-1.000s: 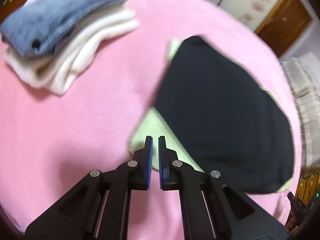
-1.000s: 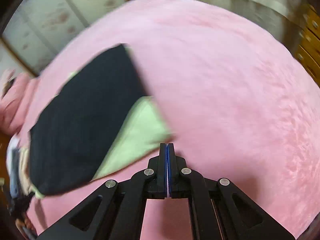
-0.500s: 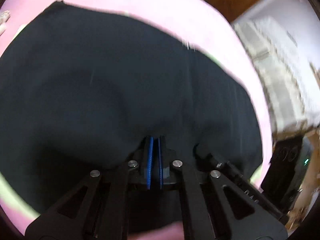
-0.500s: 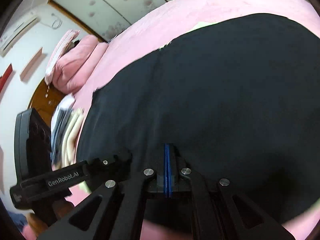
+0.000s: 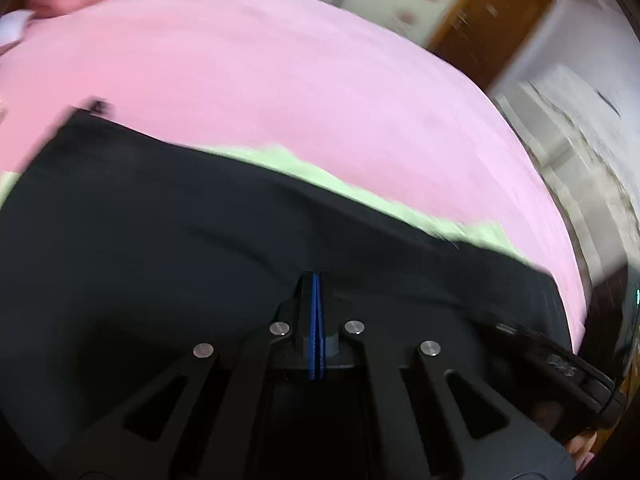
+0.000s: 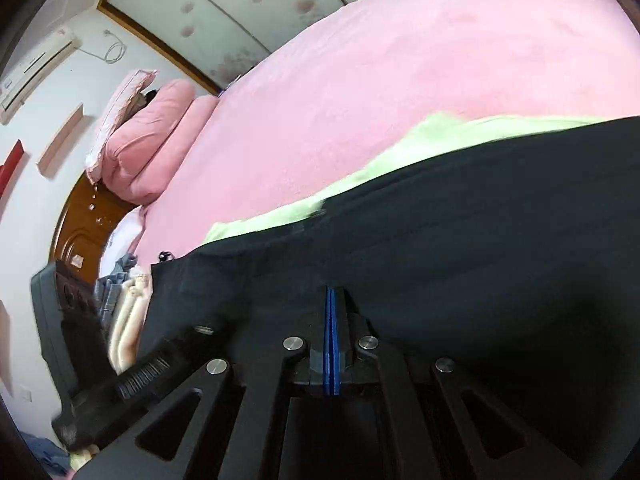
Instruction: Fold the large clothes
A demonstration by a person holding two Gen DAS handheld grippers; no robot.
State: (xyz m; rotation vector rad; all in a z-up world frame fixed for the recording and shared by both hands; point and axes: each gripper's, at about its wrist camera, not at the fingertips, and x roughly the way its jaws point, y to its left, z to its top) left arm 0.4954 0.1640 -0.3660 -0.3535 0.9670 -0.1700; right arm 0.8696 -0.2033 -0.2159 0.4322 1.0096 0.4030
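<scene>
A large black garment (image 5: 180,248) lies spread on the pink bed blanket (image 5: 280,92). A light green garment (image 5: 320,172) lies under it and shows as a strip along its far edge (image 6: 400,152). My left gripper (image 5: 316,280) is shut, its tips down on the black cloth, with creases fanning out from them. My right gripper (image 6: 330,292) is also shut and rests on the same black garment (image 6: 480,240), just right of the left one. Neither shows cloth pinched between its pads. Each gripper's black body appears at the edge of the other's view.
Pink pillows (image 6: 160,136) lie at the head of the bed by a wooden headboard (image 6: 76,232). A stack of folded clothes (image 6: 124,304) sits left of the black garment. A wooden door (image 5: 492,20) and pale cabinets stand beyond the bed's far side.
Both grippers swept from the pink blanket beside the garment onto the black cloth and came lower. They now sit close side by side. Both stayed shut.
</scene>
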